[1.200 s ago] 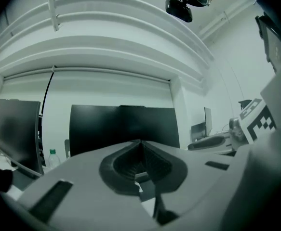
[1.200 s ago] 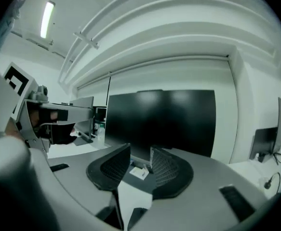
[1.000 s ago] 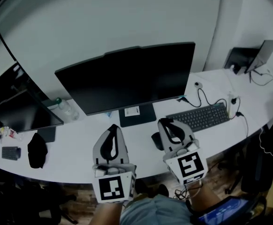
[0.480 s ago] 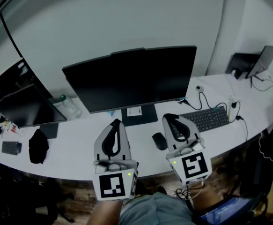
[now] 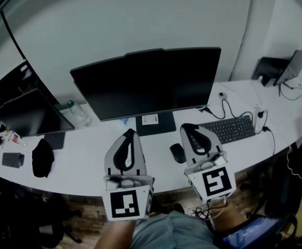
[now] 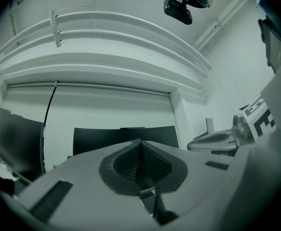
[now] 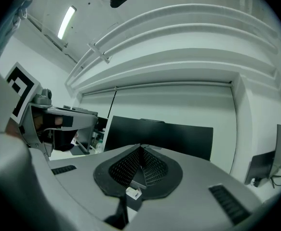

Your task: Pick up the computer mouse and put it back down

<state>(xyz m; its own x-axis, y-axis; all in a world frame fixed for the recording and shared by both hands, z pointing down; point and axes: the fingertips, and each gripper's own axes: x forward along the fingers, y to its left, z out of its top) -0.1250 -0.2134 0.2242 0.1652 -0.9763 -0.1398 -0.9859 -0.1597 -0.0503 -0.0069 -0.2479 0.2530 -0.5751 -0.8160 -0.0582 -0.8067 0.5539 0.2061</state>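
Left tongs point(image 5: 129, 134) at lower centre, jaws shut and empty, right tongs point(image 5: 188, 128) beside them, likewise closed on nothing, black computer mouse point(image 5: 177, 153) lying on the white surface point(image 5: 88, 160) between them, keyboard point(image 5: 228, 128) further right, dark monitor point(image 5: 145, 82) behind

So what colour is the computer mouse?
The mouse is black; the head view shows it best.

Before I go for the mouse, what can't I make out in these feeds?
- Mouse: head view only, small and dark; its right edge is lost against the right tongs.
- Keyboard: left end hidden by the same tongs.
- Dark lump at the desk's left: too dark to identify.
- Neither gripper view shows the mouse.
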